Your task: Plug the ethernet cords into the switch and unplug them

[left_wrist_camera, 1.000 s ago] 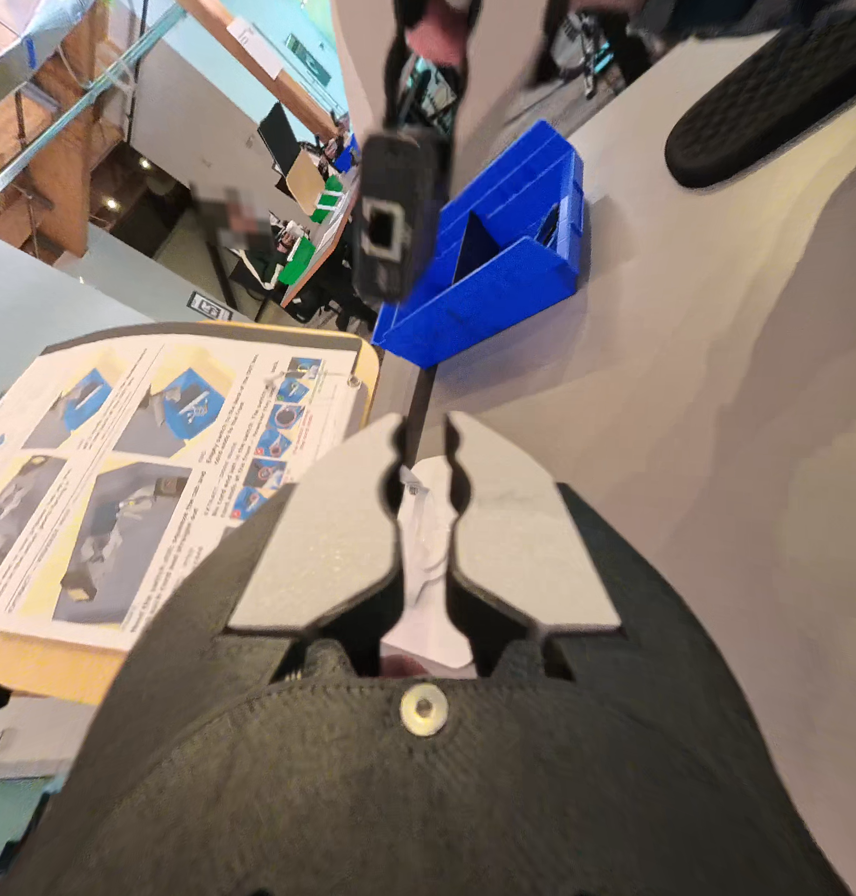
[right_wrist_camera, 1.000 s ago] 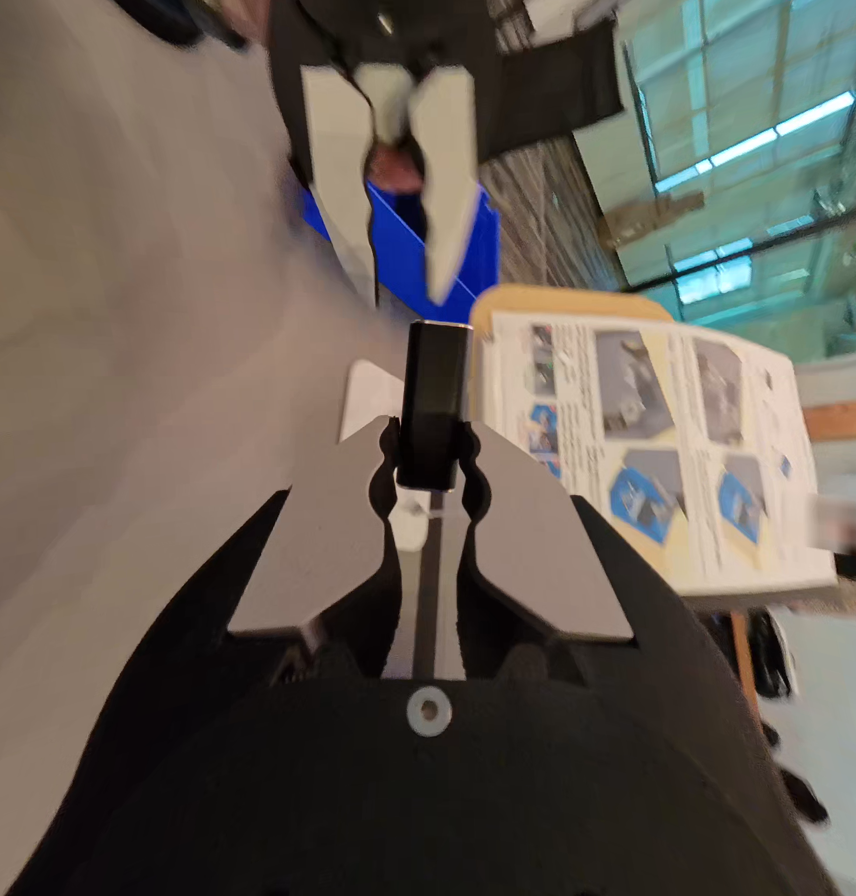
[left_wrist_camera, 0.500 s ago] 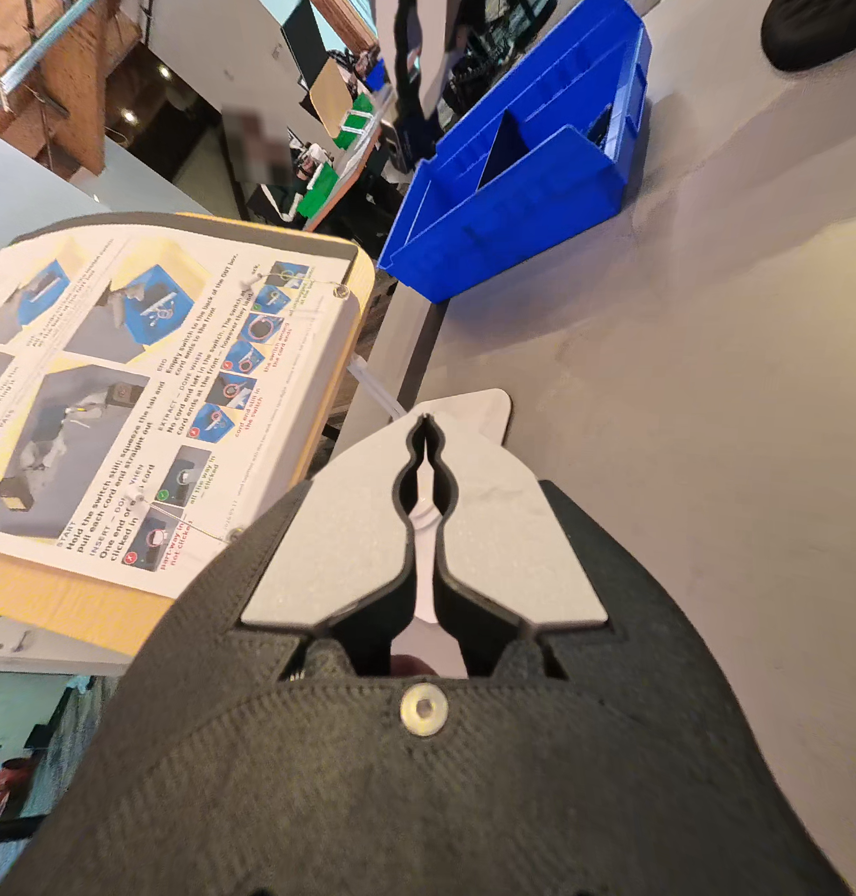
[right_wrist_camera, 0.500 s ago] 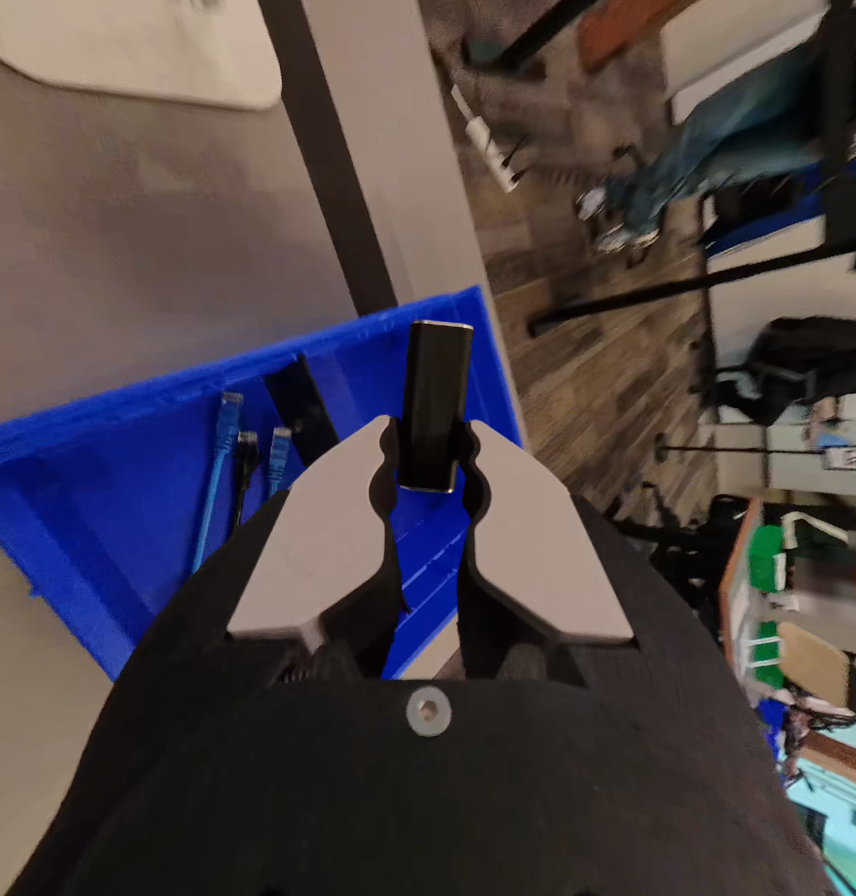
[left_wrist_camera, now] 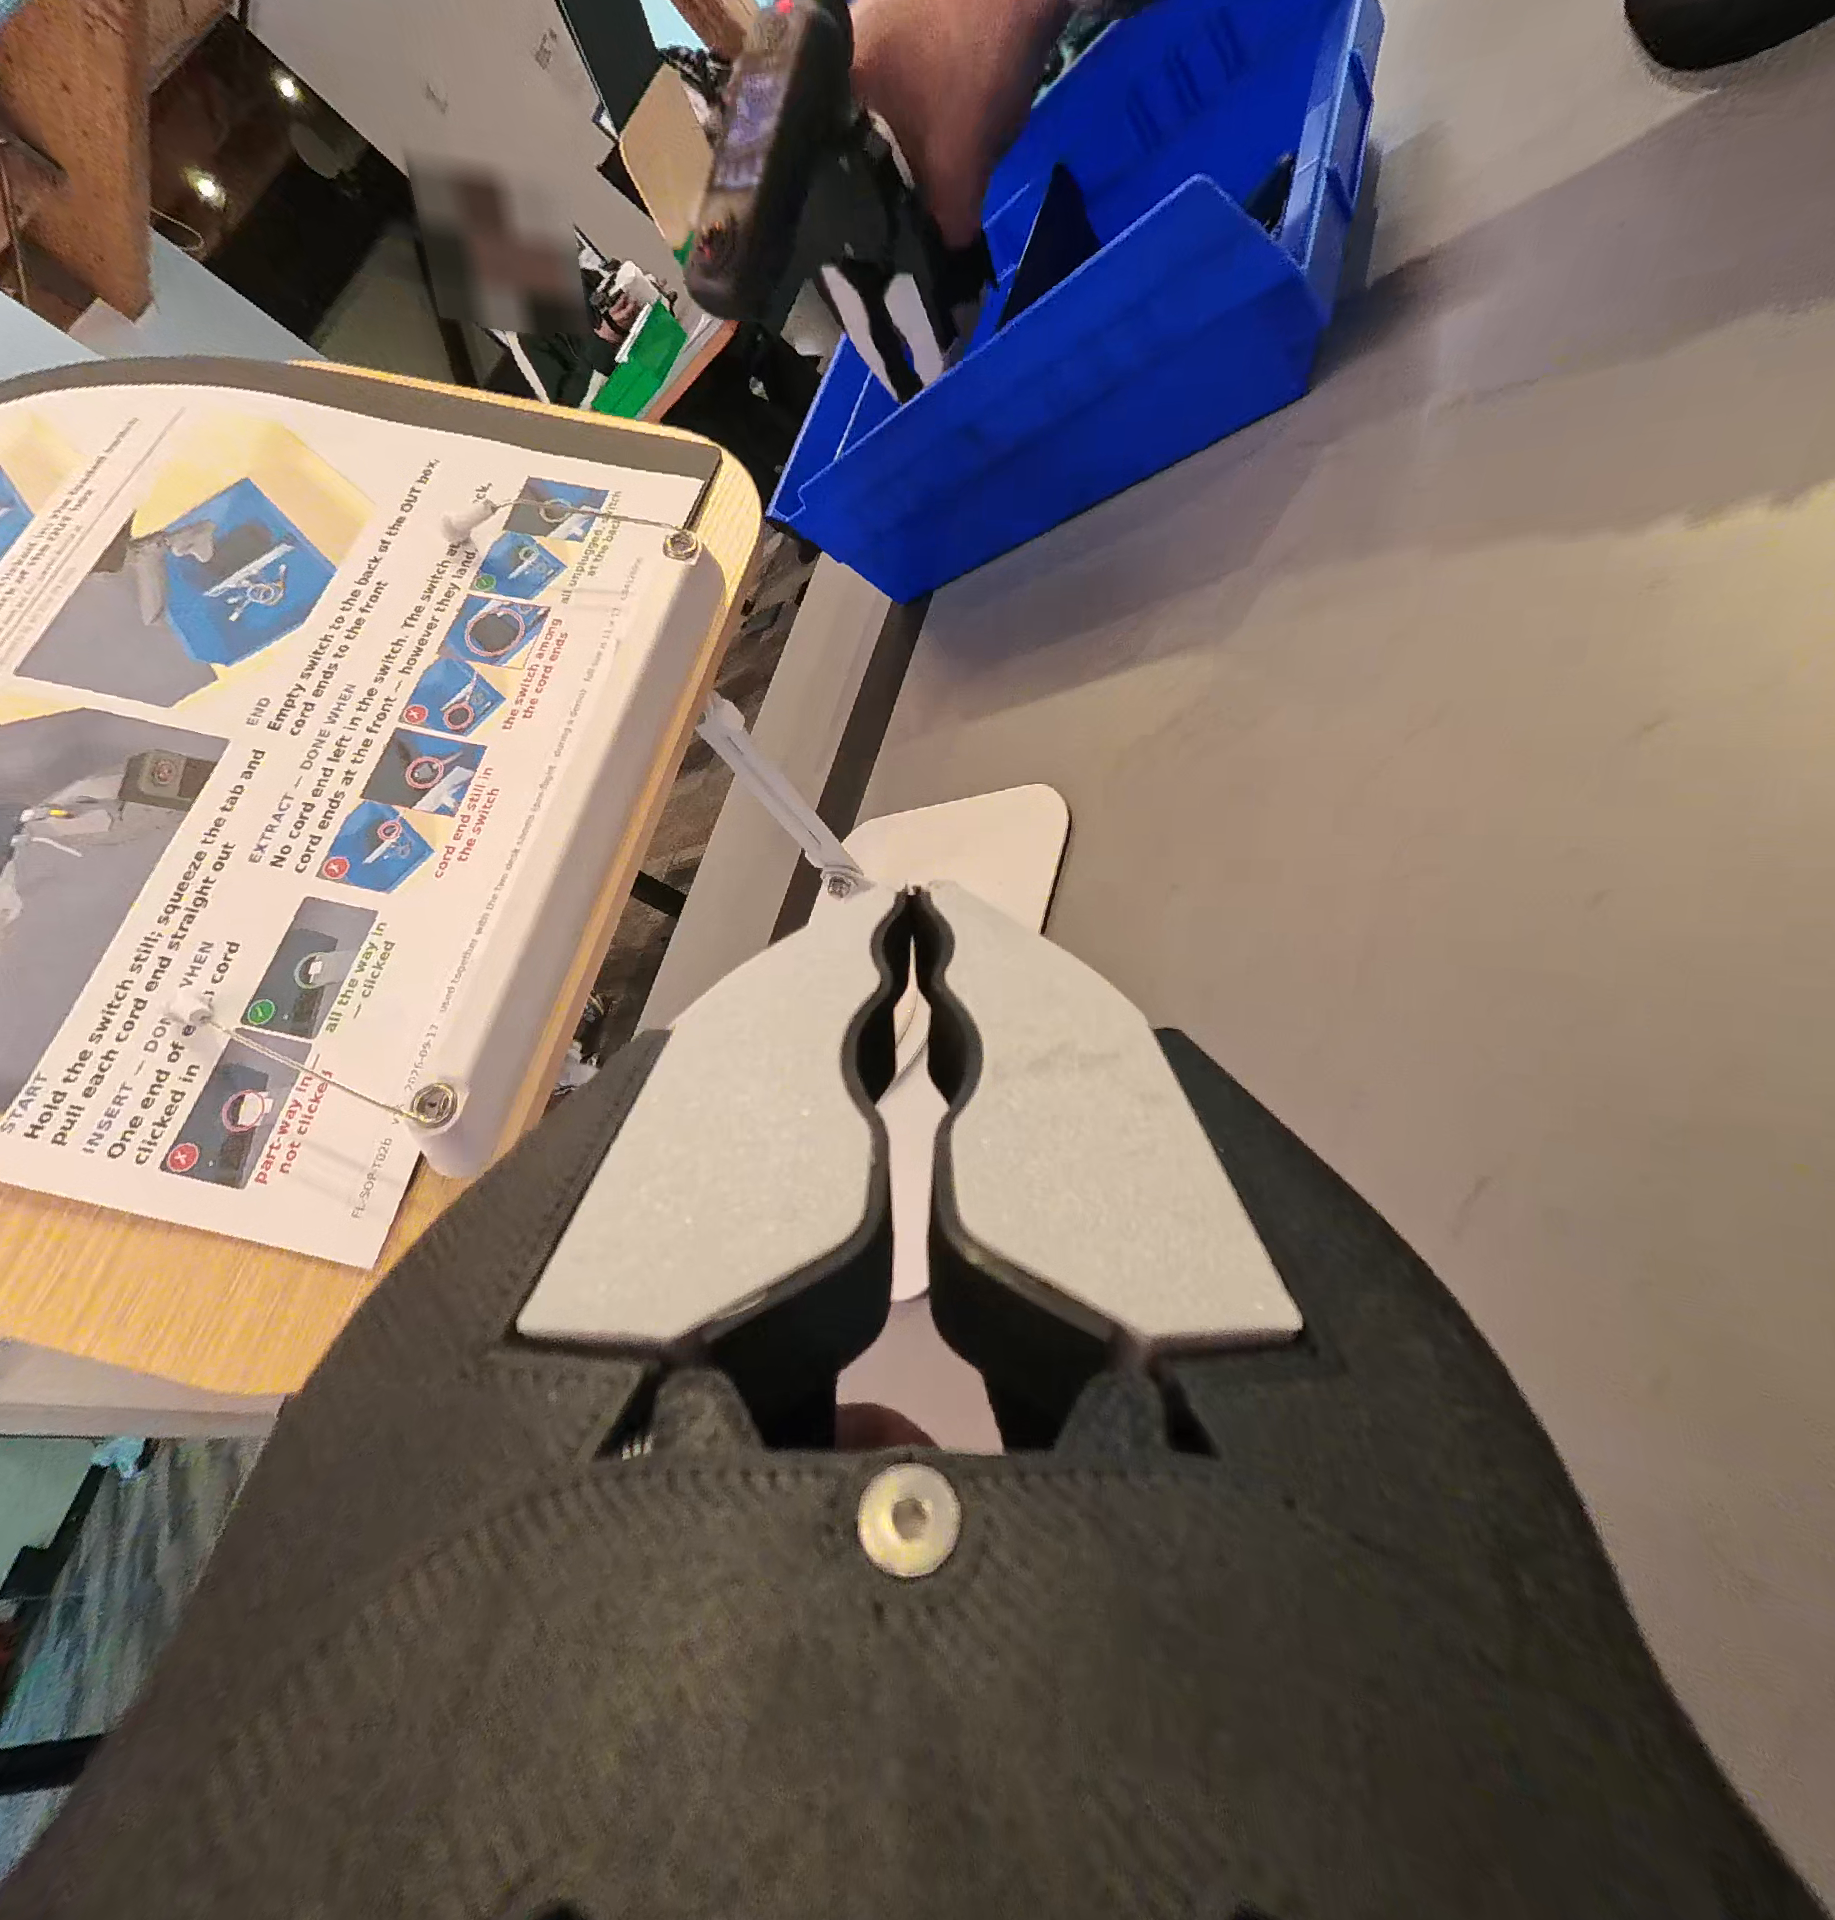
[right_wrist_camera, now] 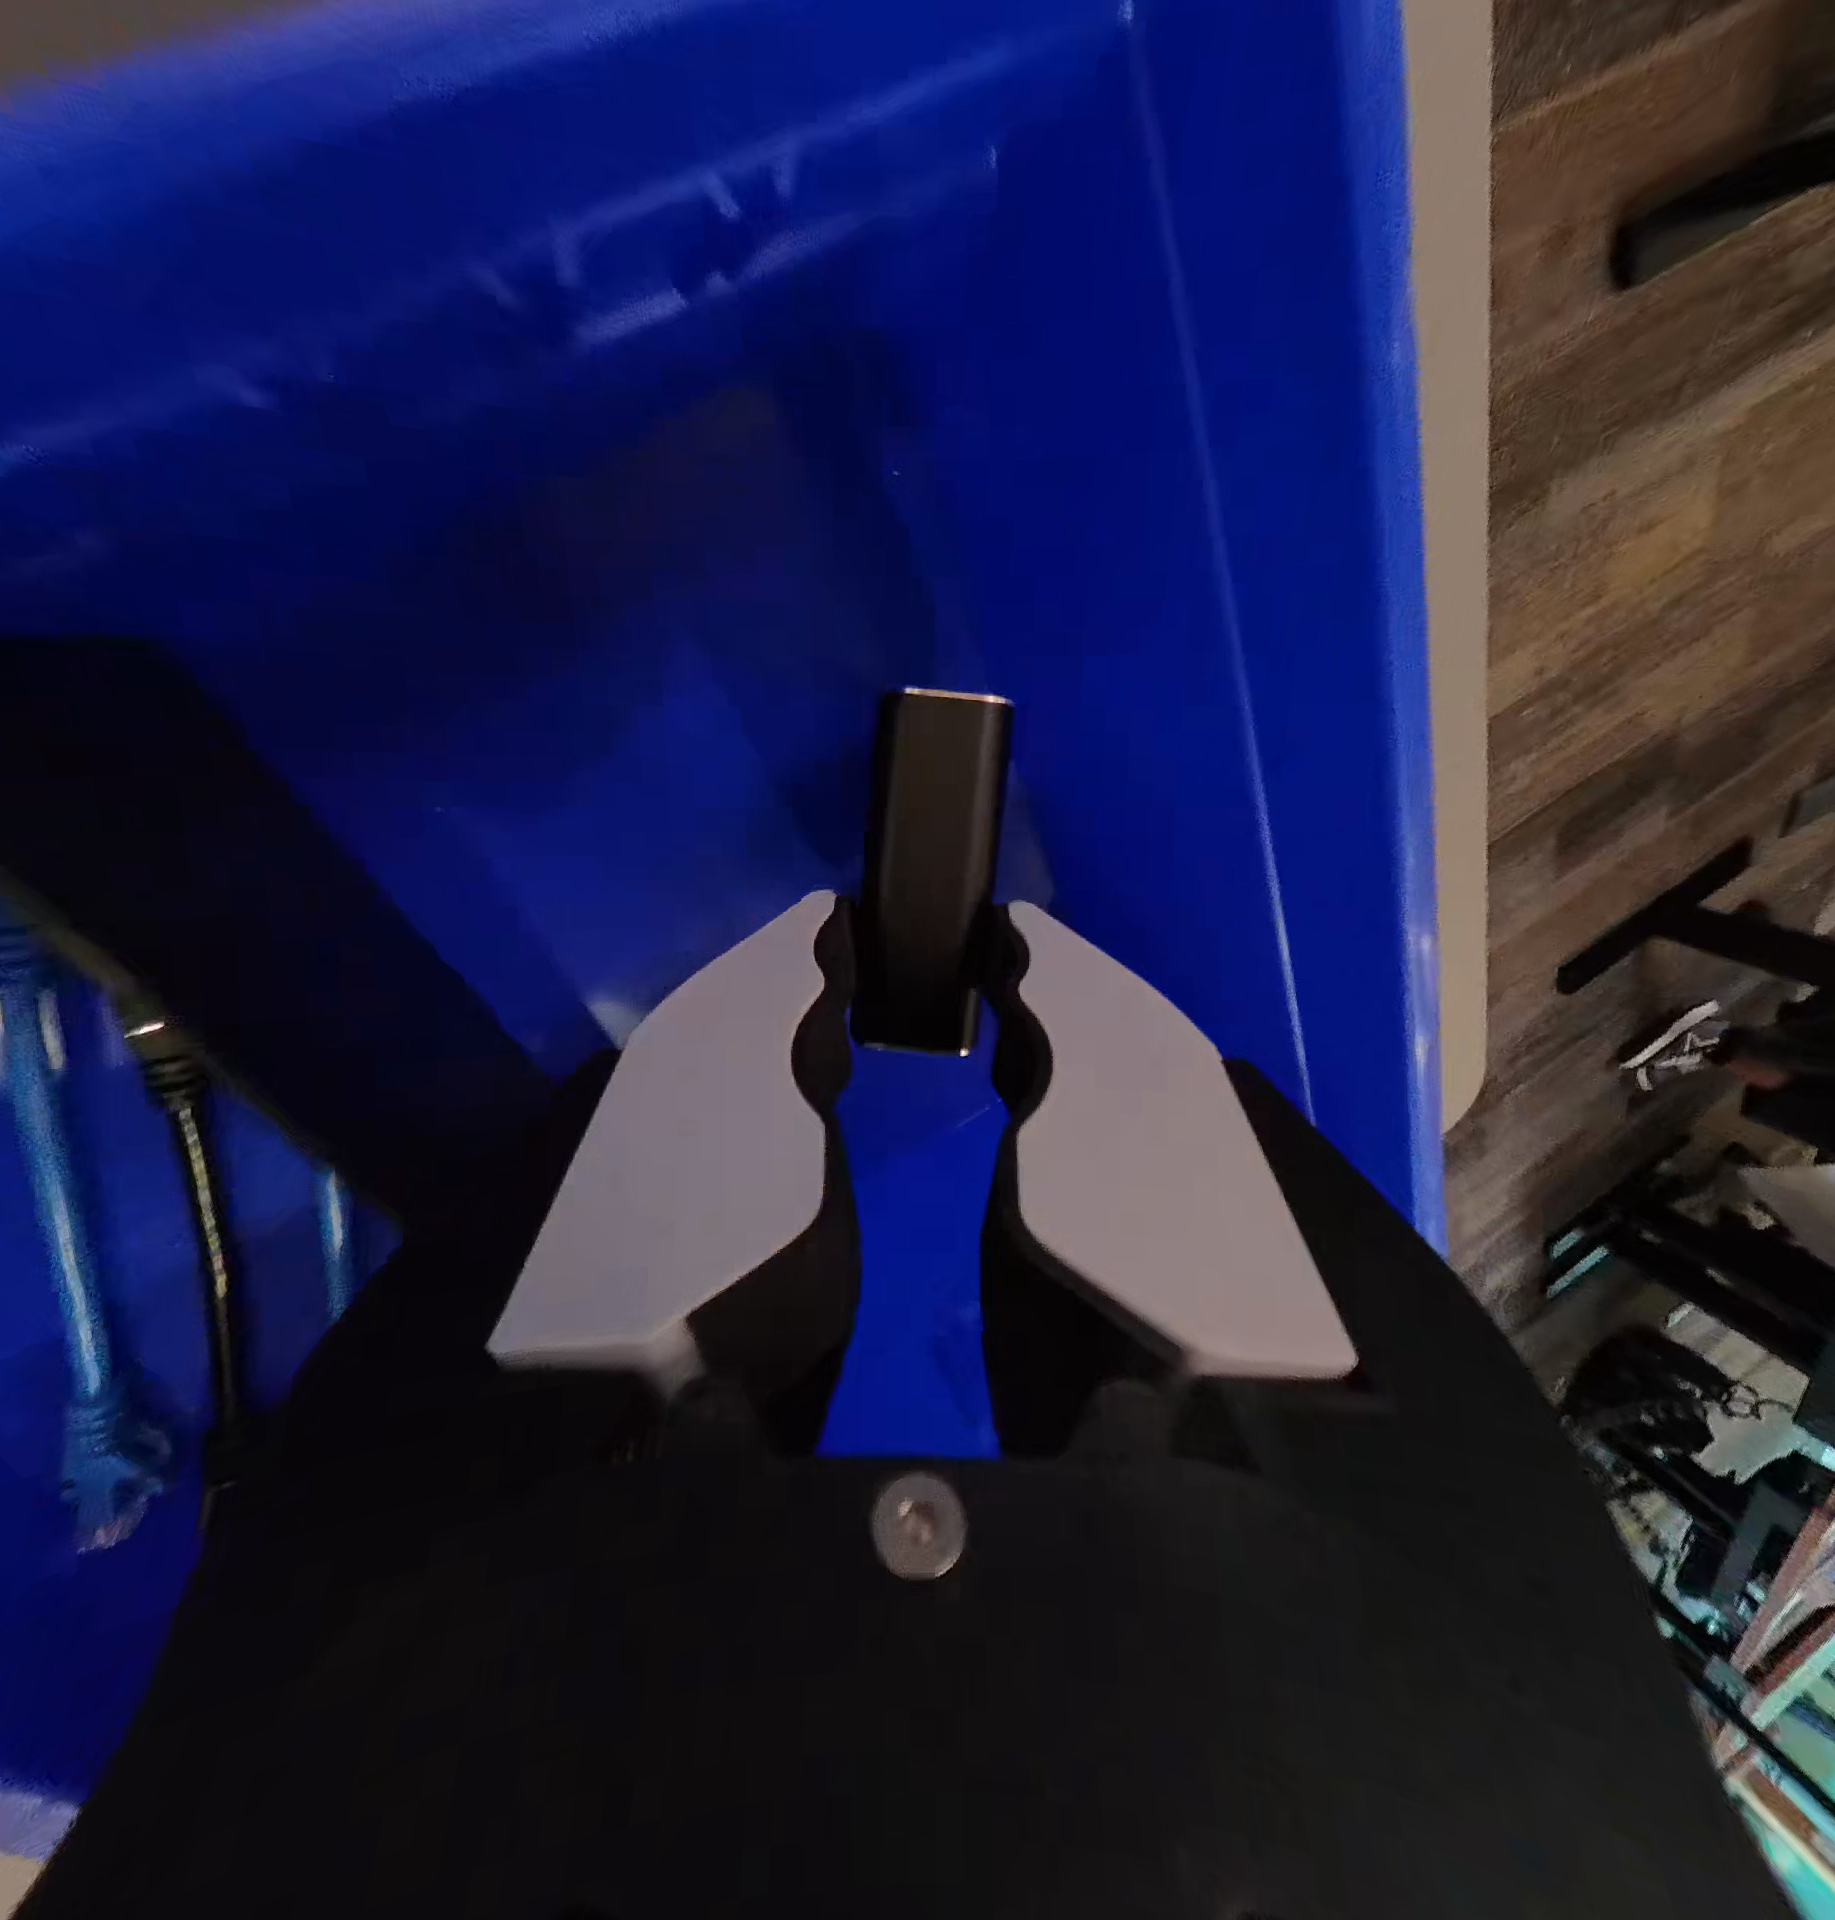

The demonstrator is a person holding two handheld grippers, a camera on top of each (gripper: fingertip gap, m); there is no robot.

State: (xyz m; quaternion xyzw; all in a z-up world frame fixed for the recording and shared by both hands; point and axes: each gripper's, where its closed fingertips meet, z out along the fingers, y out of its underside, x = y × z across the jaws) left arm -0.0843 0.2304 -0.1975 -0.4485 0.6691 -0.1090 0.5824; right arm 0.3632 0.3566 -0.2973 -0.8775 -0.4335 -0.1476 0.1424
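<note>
In the right wrist view the right tongs (right_wrist_camera: pixel 918 971) sit at the centre of the frame, their grey fingers (right_wrist_camera: pixel 705 1122) clamped from both sides on a small black switch (right_wrist_camera: pixel 934 862), a slim upright block that juts up beyond the tips. Behind it, filling the upper and left parts of the frame, is the inside of a blue bin (right_wrist_camera: pixel 684 364); a black divider (right_wrist_camera: pixel 217 831) crosses it at the left, and below that divider, at the lower left, lie a blue ethernet cord (right_wrist_camera: pixel 82 1247) and a black ethernet cord (right_wrist_camera: pixel 201 1164), their plugs loose in the bin. Wood-look flooring (right_wrist_camera: pixel 1640 520) shows along the right edge. In the left wrist view the left tongs (left_wrist_camera: pixel 911 914) are at the centre, narrowed until the tips meet with nothing between them, above a white plate (left_wrist_camera: pixel 980 847) lying on the grey table (left_wrist_camera: pixel 1412 831). The bin stands in the upper right of this frame at the table's edge, with the other gripper reaching into it from above. An instruction sheet (left_wrist_camera: pixel 217 779) on a wooden board (left_wrist_camera: pixel 113 1288) fills the left side.
</note>
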